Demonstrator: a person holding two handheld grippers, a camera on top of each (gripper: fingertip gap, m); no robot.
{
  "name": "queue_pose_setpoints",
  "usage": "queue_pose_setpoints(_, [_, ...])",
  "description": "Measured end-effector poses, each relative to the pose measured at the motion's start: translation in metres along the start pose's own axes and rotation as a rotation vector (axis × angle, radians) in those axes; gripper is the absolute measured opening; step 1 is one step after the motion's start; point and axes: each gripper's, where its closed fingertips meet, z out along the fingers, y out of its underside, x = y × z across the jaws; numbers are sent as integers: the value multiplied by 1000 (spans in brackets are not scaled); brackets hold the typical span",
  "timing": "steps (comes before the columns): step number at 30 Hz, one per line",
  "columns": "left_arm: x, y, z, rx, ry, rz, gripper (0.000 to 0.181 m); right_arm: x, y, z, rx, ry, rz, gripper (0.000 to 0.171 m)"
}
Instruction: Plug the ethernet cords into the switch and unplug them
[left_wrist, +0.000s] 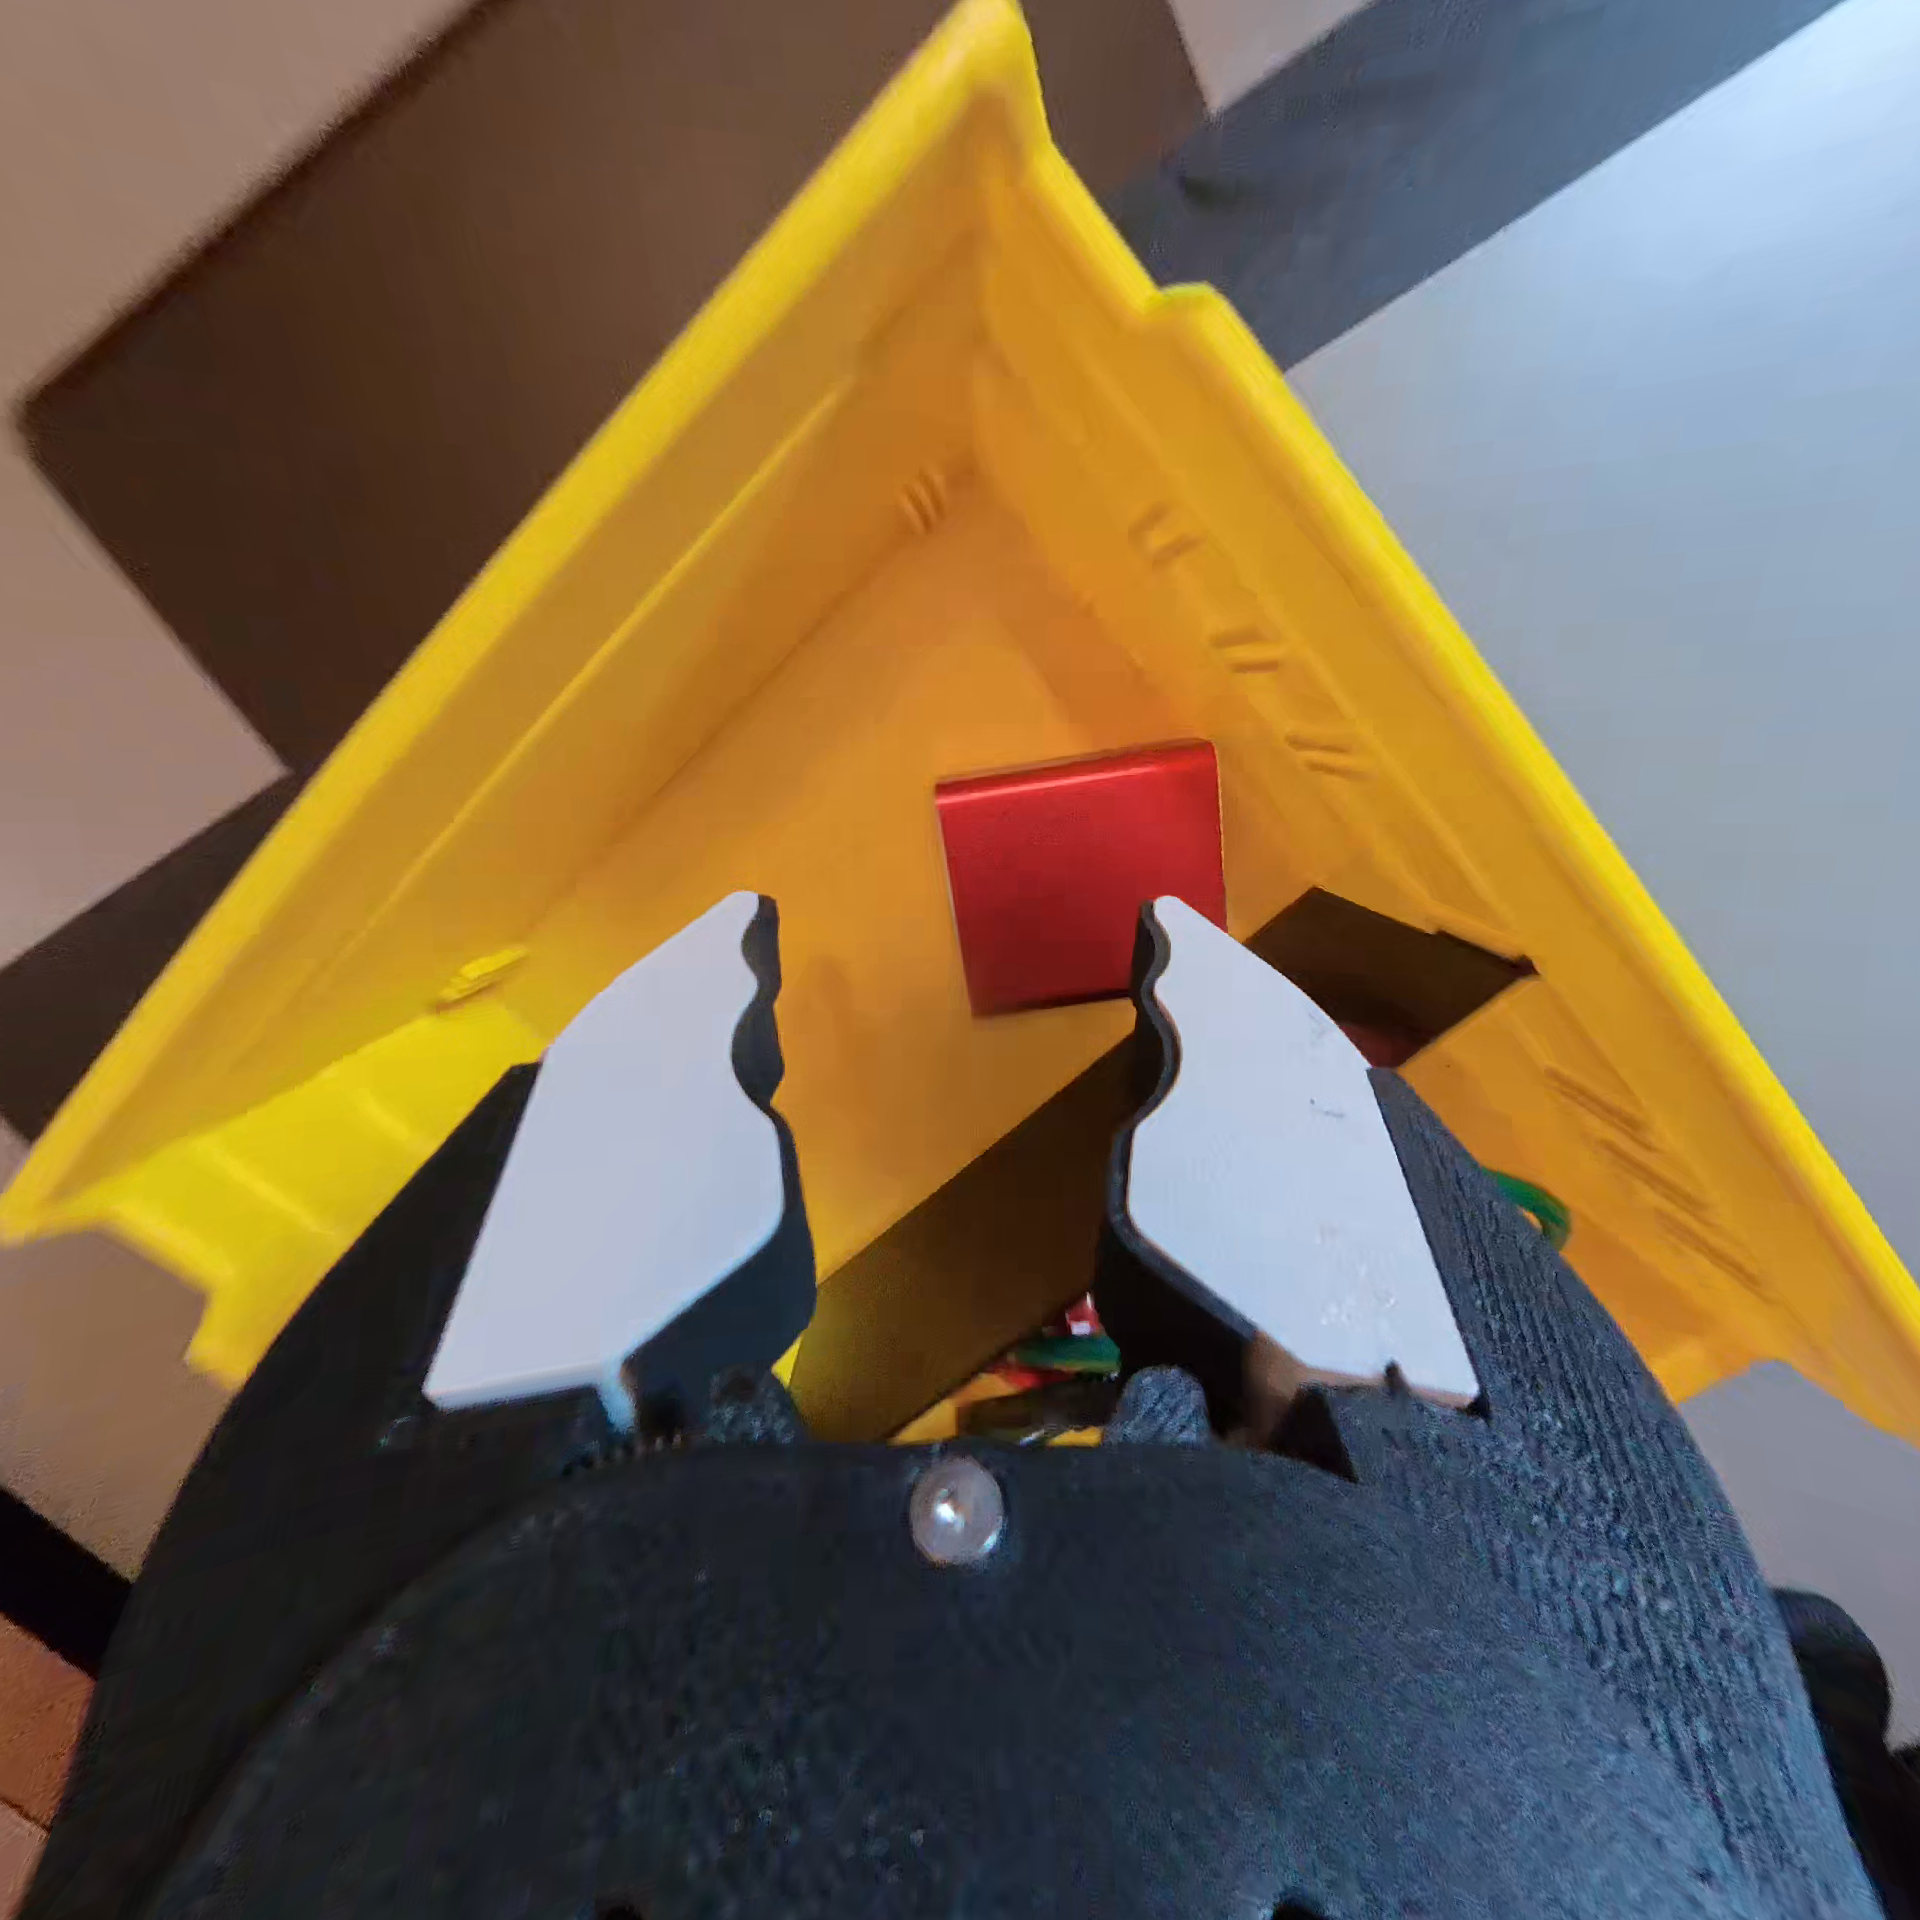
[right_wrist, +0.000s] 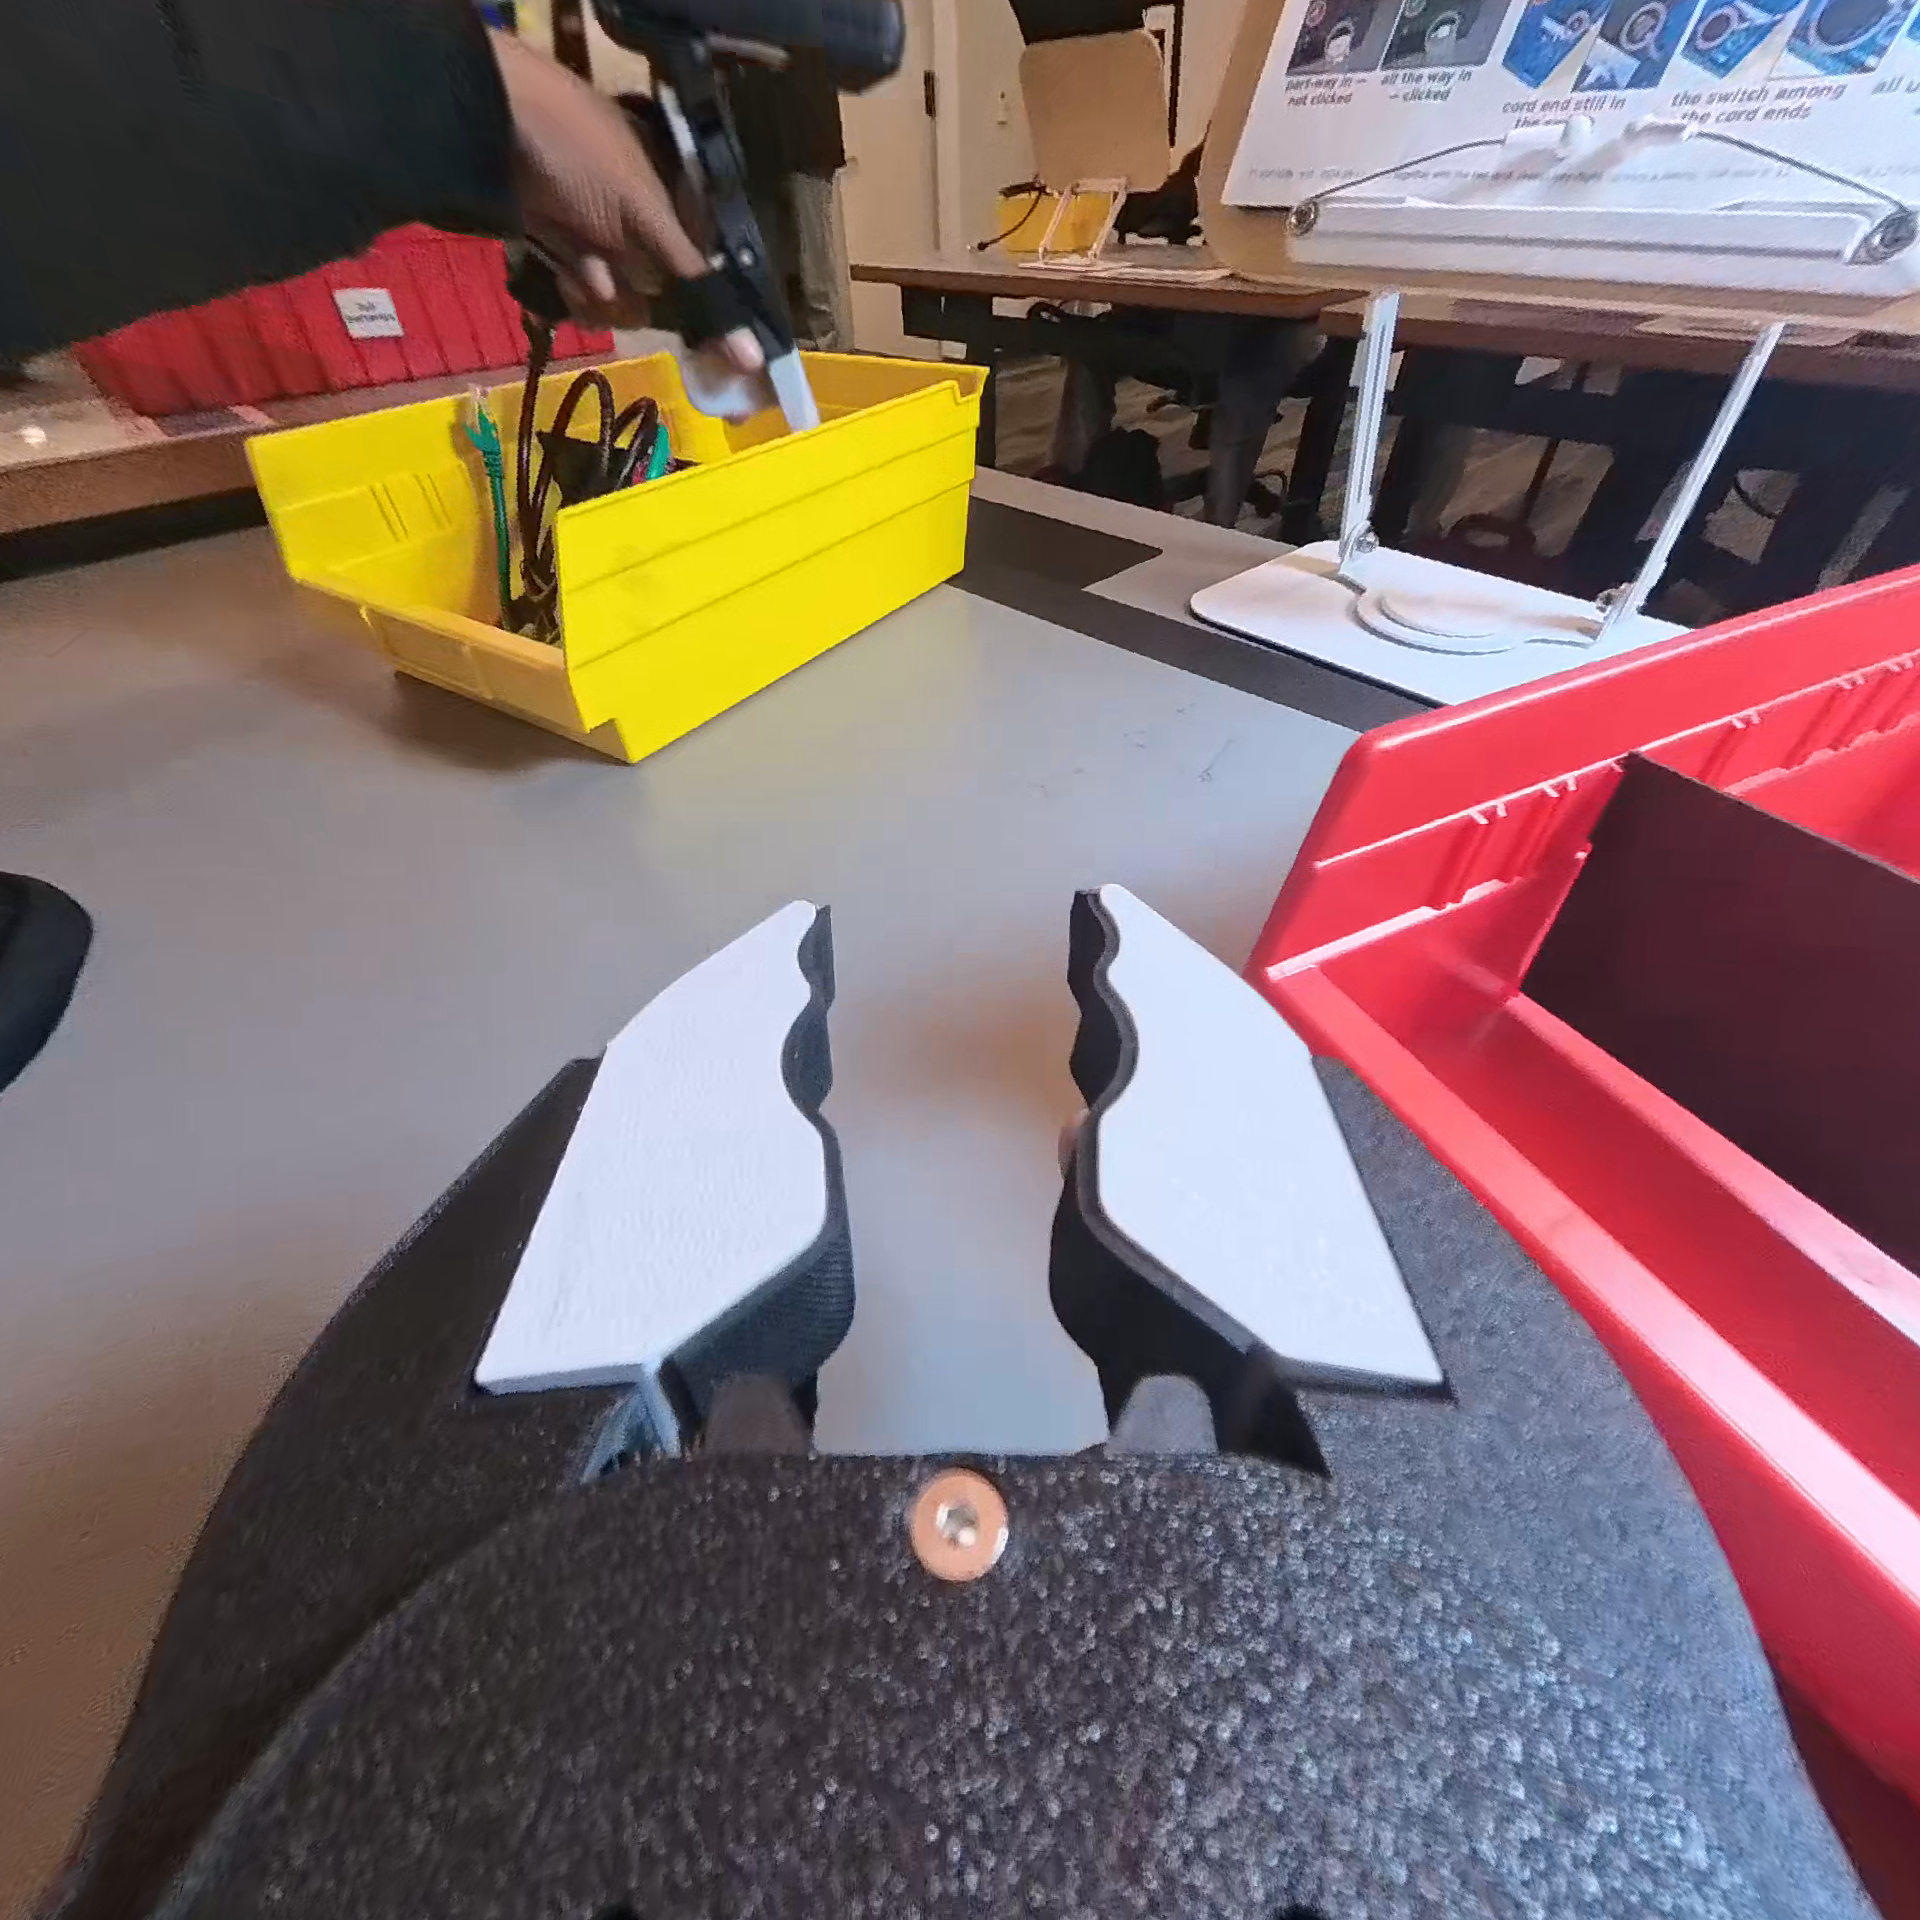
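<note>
With both sets of tongs wide open and empty, the left gripper (left_wrist: 956, 925) reaches into the yellow bin (left_wrist: 727, 582) toward the red box (left_wrist: 1070, 883), probably the switch, beside the cords (right_wrist: 582, 447), so picking it up comes next while the right gripper (right_wrist: 951, 914) waits over the table (right_wrist: 520, 883).

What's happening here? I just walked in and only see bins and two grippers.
A person is lowering the left gripper, jaws open, into a yellow bin towards a red box, likely the switch. Cords sit behind the bin's black divider. The right gripper hovers open and empty over the grey table, beside a red bin.
</note>
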Motion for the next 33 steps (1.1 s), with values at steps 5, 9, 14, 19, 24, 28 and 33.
queue_pose_setpoints(5, [17, 12, 37, -174, 138, -20, 70, 1, 2, 1, -5, -22, 8, 43])
queue_pose_setpoints(9, [24, 15, 45, -226, 176, -29, 72, 1, 2, 3, -1, -37, 28, 42])
queue_pose_setpoints(14, [31, 16, 45, -265, 194, -31, 68, -3, 4, 1, -2, -51, 57, 40])
queue_pose_setpoints(19, [38, 18, 51, -288, 231, -60, 74, -5, 1, -3, 14, -44, 60, 39])
queue_pose_setpoints(24, [34, 16, 50, -262, 216, -40, 72, 2, 2, -7, 19, -11, 50, 36])
queue_pose_setpoints(28, [6, -2, 37, -133, 101, -60, 44, 7, 1, -11, 38, 4, 73, 35])
queue_pose_setpoints(33, [7, 5, 29, -176, 96, -42, 66, 5, -1, -9, 39, -14, 88, 35])
